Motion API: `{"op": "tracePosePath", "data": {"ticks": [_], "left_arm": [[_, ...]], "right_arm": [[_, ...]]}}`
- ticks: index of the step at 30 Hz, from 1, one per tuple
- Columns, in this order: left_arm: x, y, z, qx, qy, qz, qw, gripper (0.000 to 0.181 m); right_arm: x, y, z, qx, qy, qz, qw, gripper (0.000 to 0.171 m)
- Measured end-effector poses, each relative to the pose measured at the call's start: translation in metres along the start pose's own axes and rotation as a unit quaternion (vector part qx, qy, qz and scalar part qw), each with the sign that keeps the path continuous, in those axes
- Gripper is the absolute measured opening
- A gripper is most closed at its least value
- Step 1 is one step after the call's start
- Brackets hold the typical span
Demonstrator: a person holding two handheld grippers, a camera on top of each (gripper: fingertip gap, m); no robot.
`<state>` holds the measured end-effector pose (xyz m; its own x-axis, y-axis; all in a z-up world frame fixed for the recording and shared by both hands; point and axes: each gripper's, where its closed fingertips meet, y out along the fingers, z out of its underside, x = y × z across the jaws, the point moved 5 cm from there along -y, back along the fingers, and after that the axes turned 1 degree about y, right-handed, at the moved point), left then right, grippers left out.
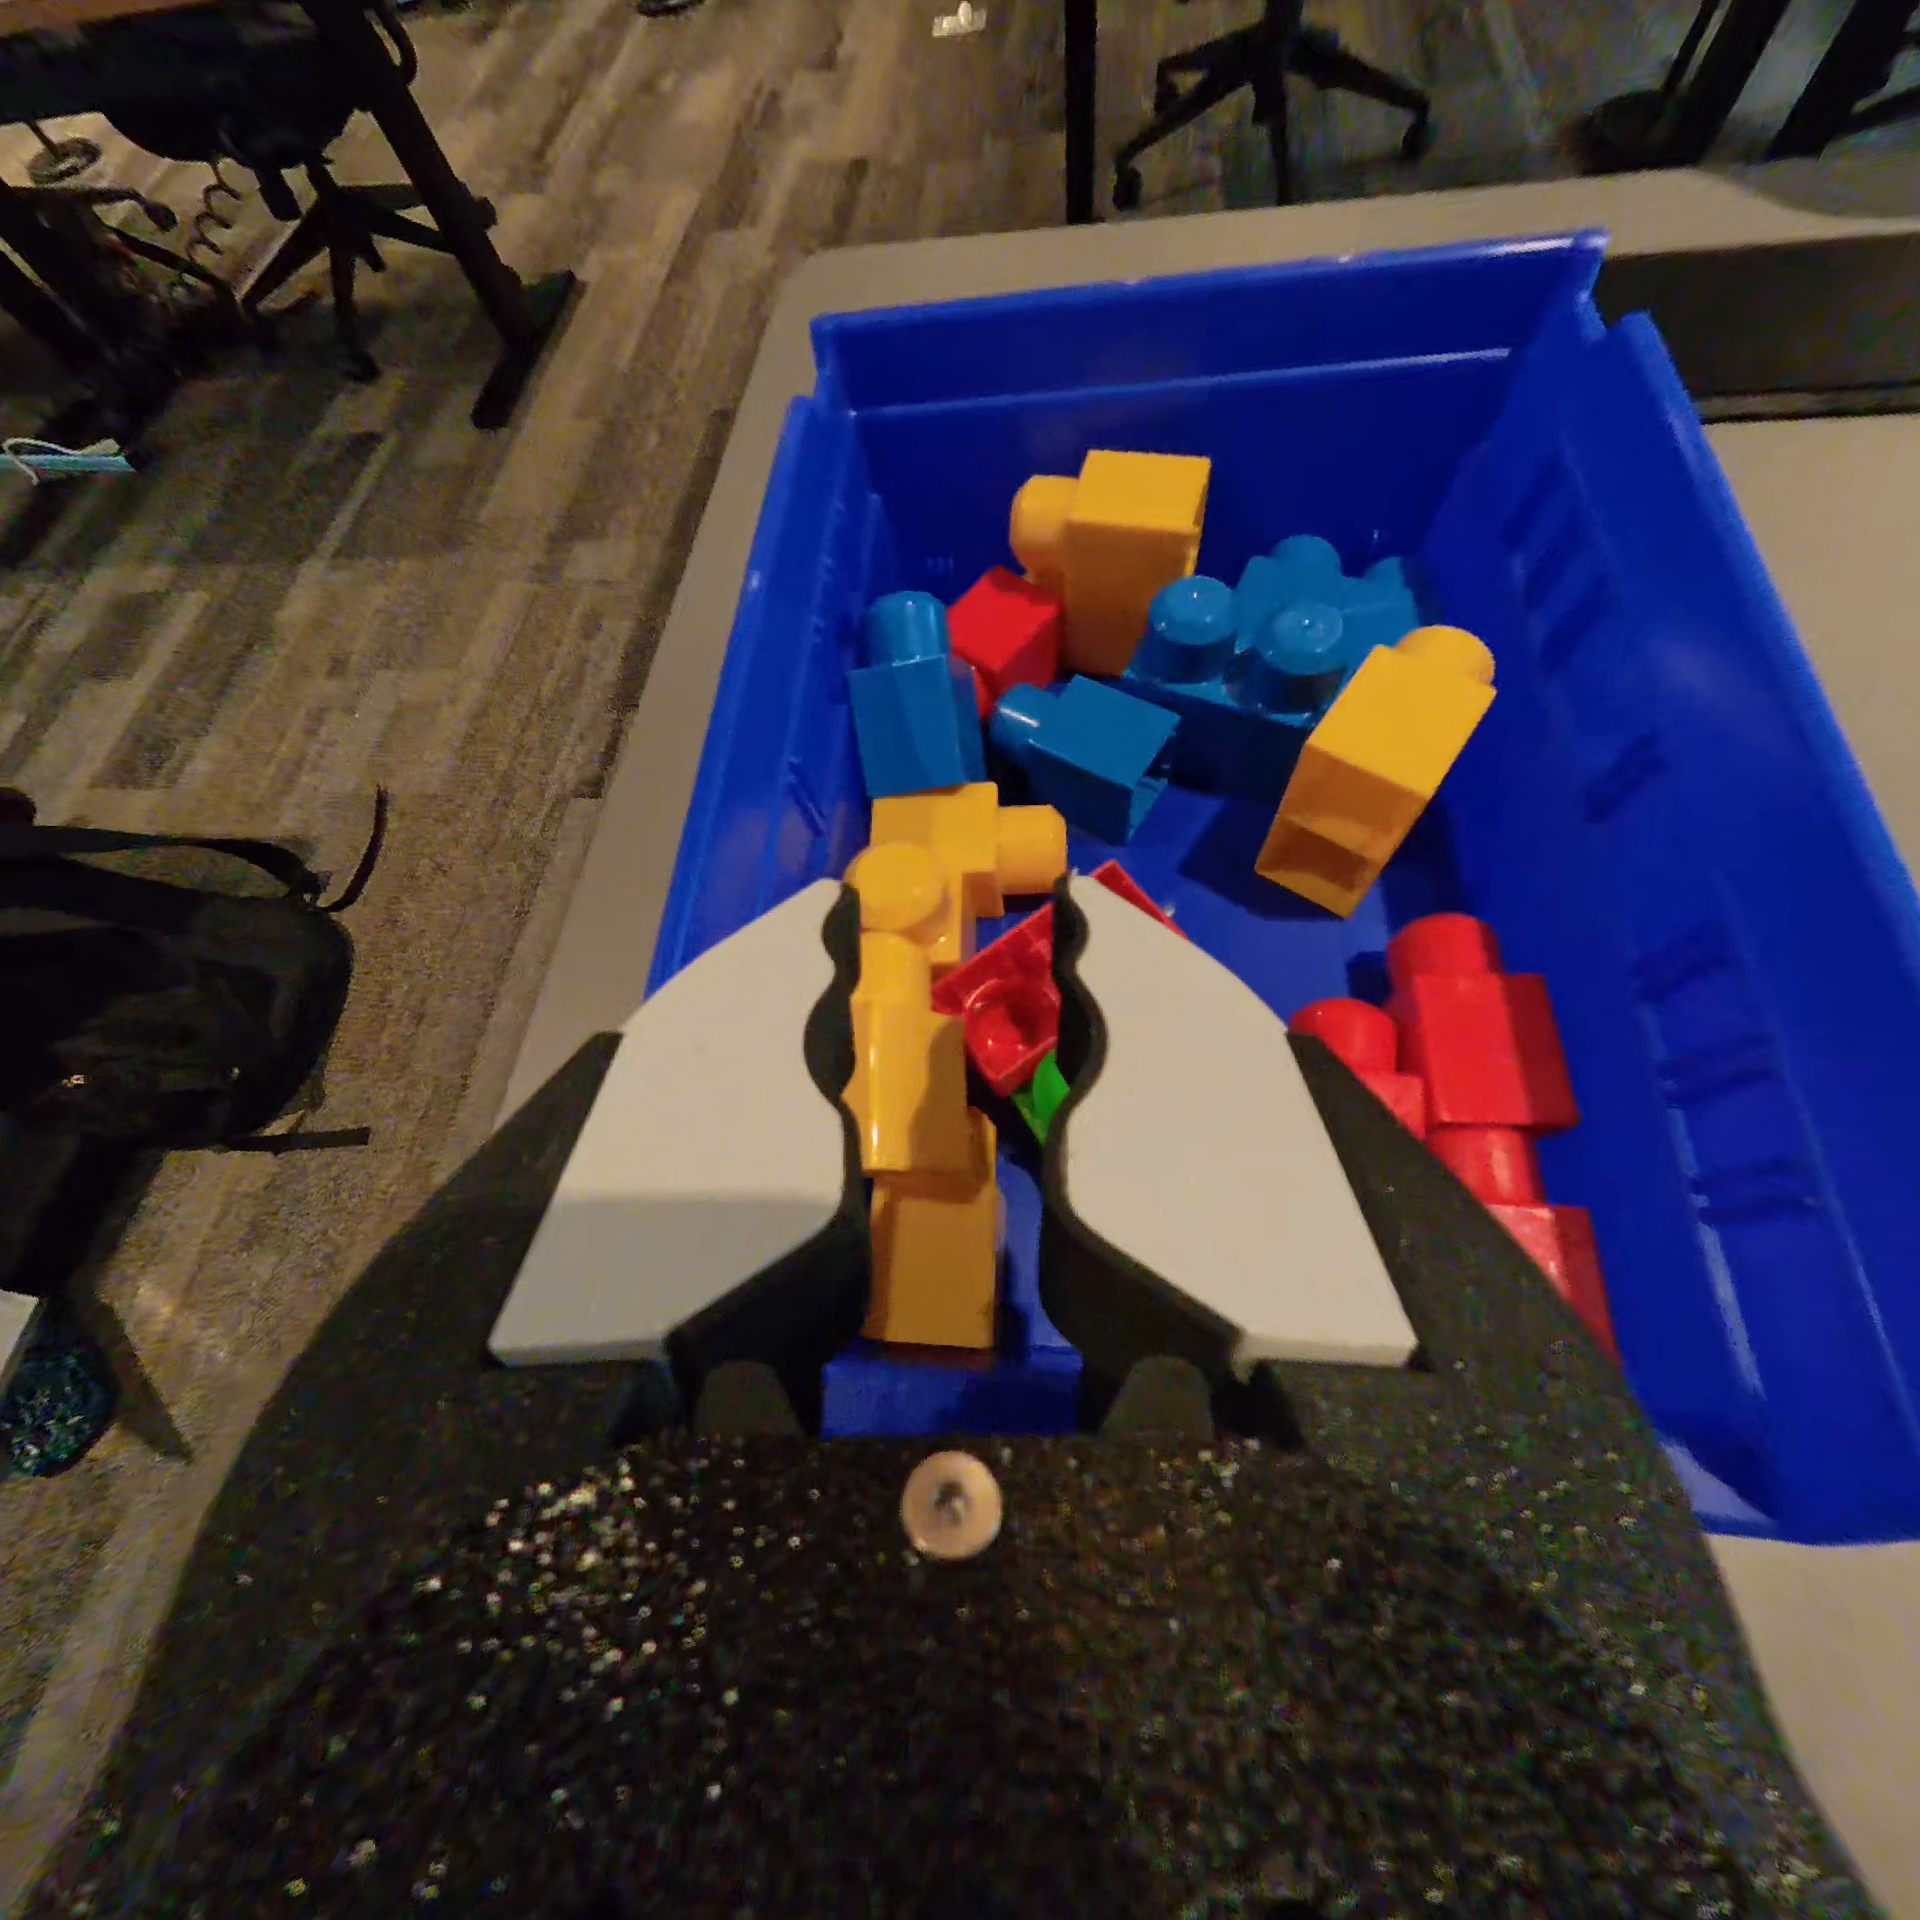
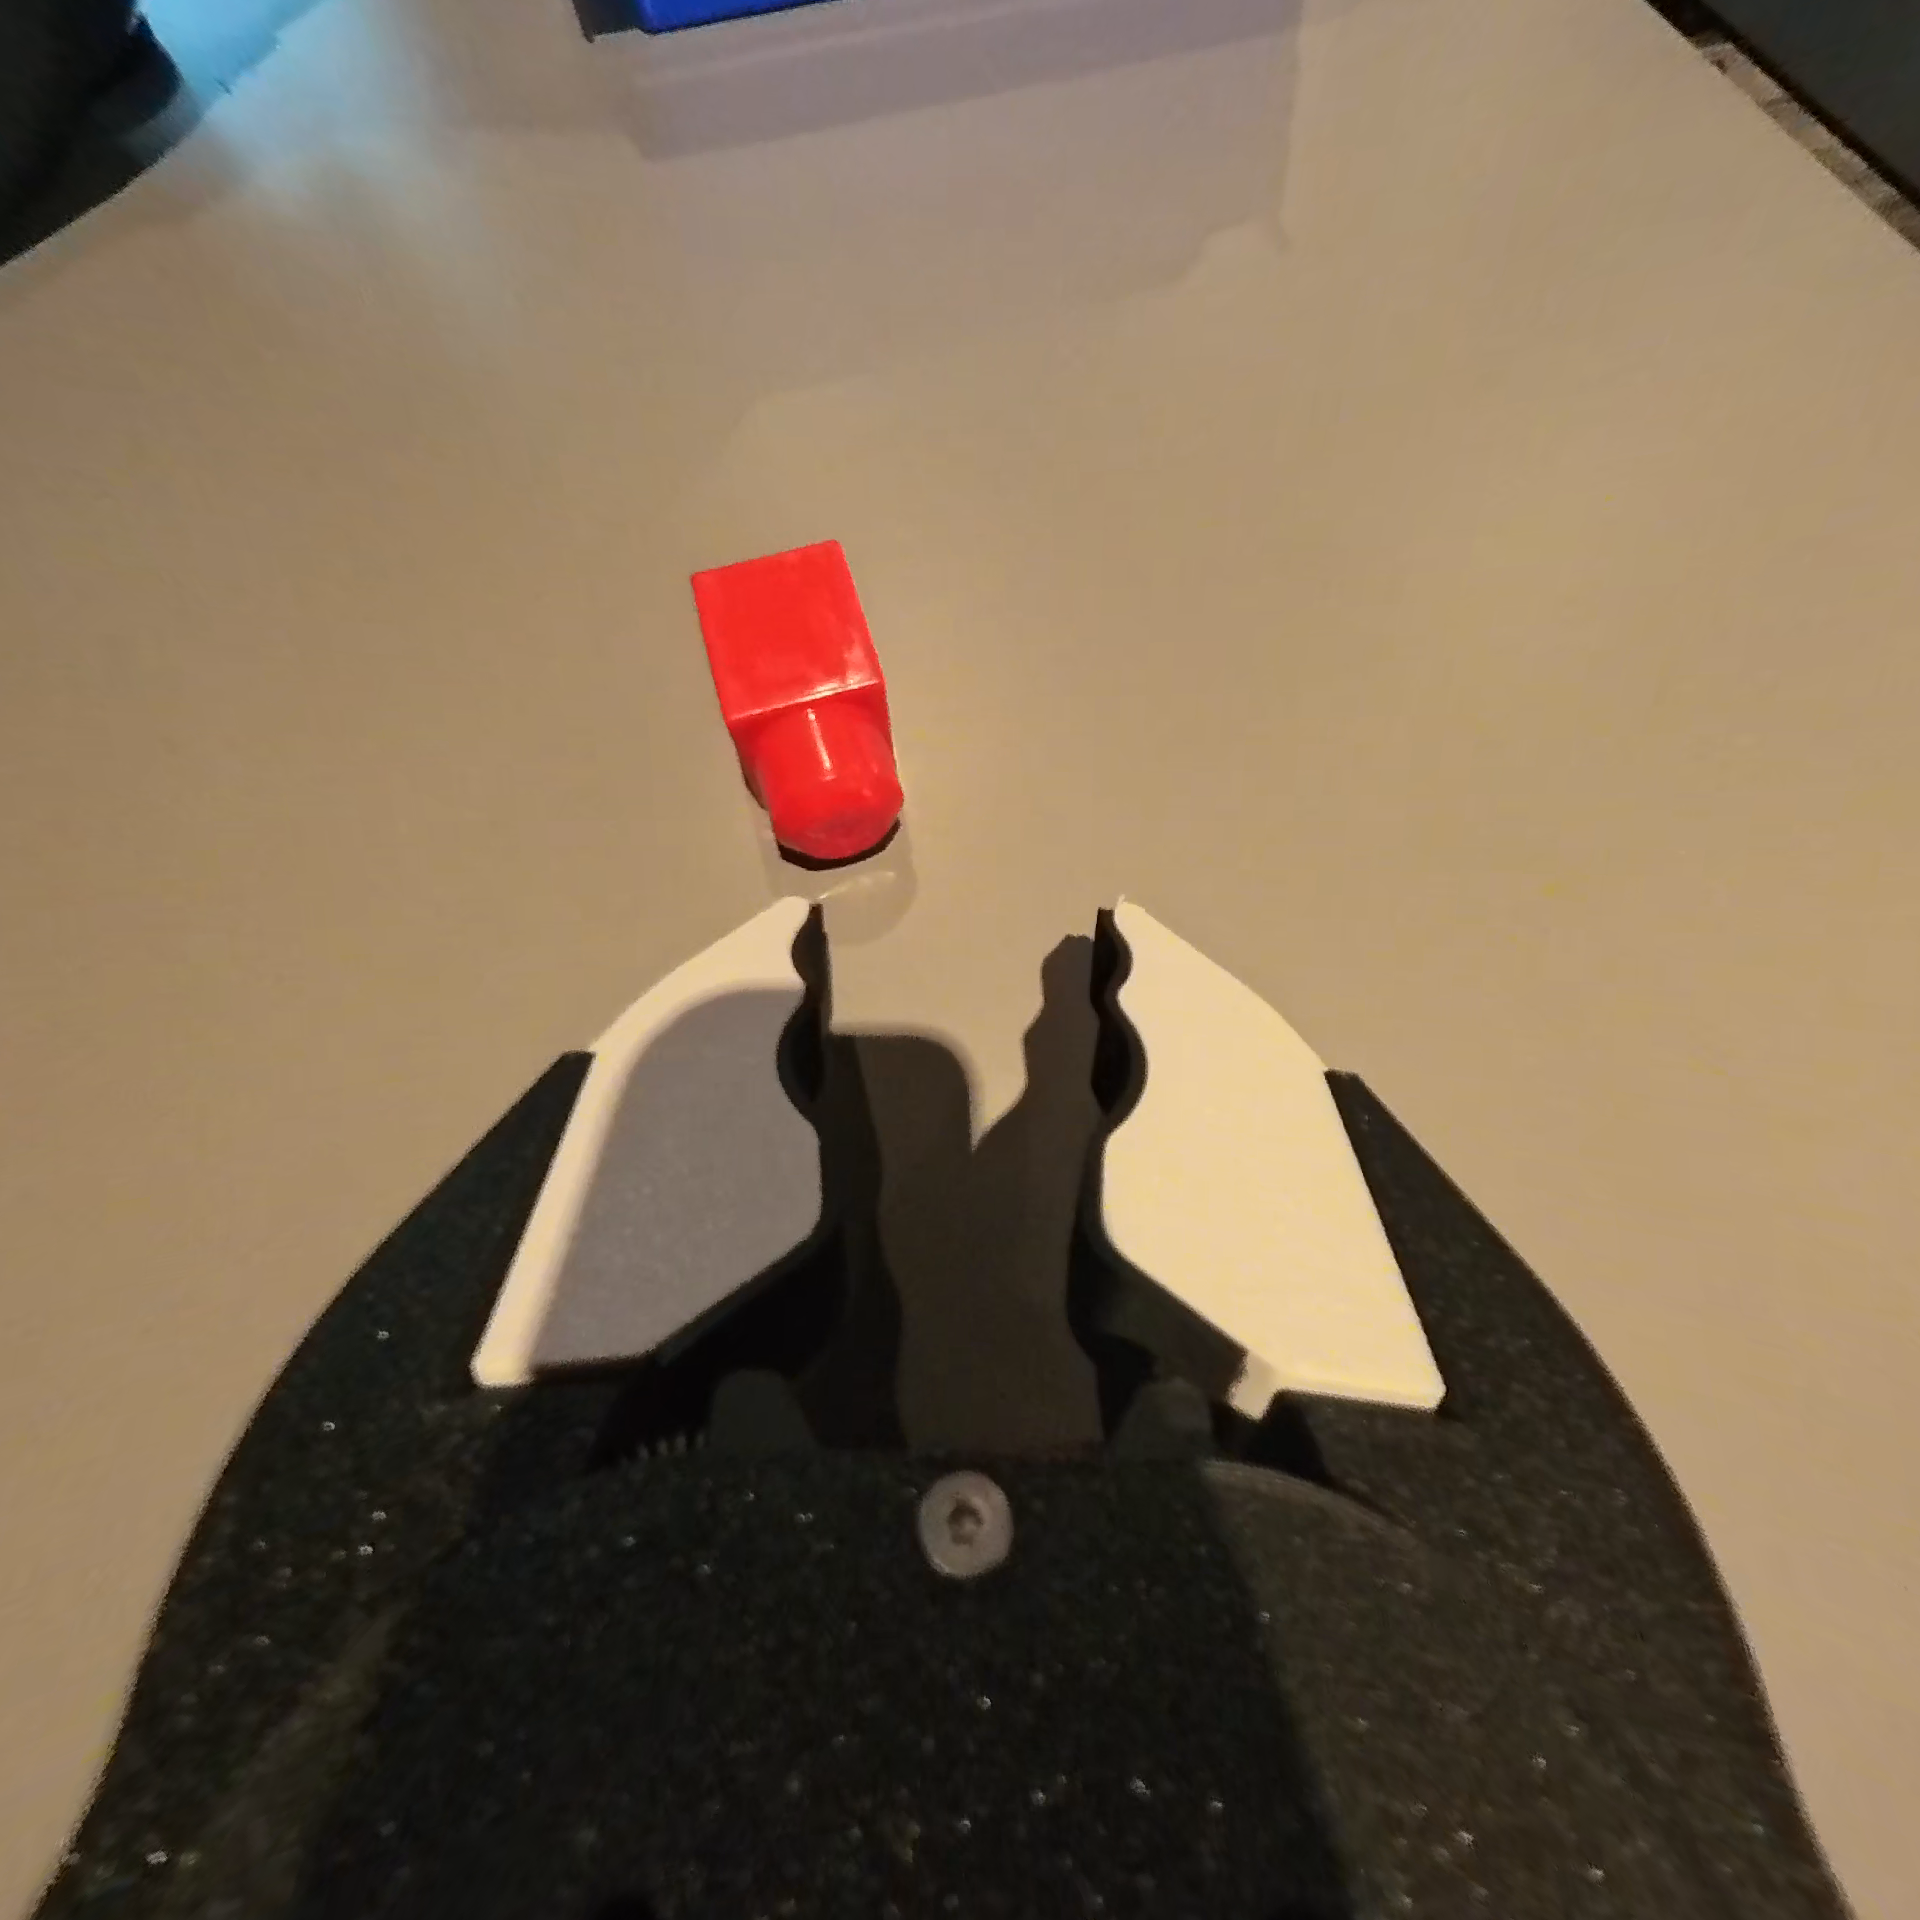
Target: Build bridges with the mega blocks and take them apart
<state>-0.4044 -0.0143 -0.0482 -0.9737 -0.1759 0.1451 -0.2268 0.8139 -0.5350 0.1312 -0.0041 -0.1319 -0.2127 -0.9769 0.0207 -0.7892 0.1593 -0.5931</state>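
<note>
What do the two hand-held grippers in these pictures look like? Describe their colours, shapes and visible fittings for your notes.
Both look alike. The left hand-held gripper has a black, speckled, rough-textured body that widens toward the camera, and two pale grey wedge-shaped fingers with wavy black inner pads. A round silver screw sits at the centre. The right hand-held gripper has the same build, with whiter fingers. No cables or sleeves show.

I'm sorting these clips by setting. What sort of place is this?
Probably an office or lab workspace, not a home. A grey table holds a blue bin of toy blocks, and beyond it are wheeled office chairs on plank-pattern flooring, with a dark backpack on the floor.
</note>
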Motion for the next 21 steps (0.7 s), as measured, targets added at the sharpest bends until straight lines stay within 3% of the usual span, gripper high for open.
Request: {"op": "tracePosePath", "data": {"ticks": [5, 10, 14, 19, 21], "left_arm": [[-0.001, 0.008, 0.000, 0.011, 0.012, -0.004, 1.000, 0.034], [0.010, 0.025, 0.025, 0.137, 0.030, -0.038, 0.989, 0.042], [0.011, 0.017, 0.038, 0.178, 0.008, -0.031, 0.983, 0.043], [0.006, 0.027, 0.040, 0.201, 0.065, -0.056, 0.976, 0.047], [0.003, 0.028, 0.036, 0.188, 0.092, -0.064, 0.976, 0.036]], "right_arm": [[0.001, 0.000, 0.000, 0.002, -0.004, 0.001, 1.000, 0.050], [0.002, 0.000, 0.001, 0.005, -0.008, 0.002, 1.000, 0.050], [0.002, 0.001, 0.001, 0.006, -0.011, 0.002, 1.000, 0.050], [0.003, 0.001, 0.002, 0.009, -0.014, 0.001, 1.000, 0.050], [0.004, 0.001, 0.002, 0.010, -0.017, 0.001, 1.000, 0.050]]}}
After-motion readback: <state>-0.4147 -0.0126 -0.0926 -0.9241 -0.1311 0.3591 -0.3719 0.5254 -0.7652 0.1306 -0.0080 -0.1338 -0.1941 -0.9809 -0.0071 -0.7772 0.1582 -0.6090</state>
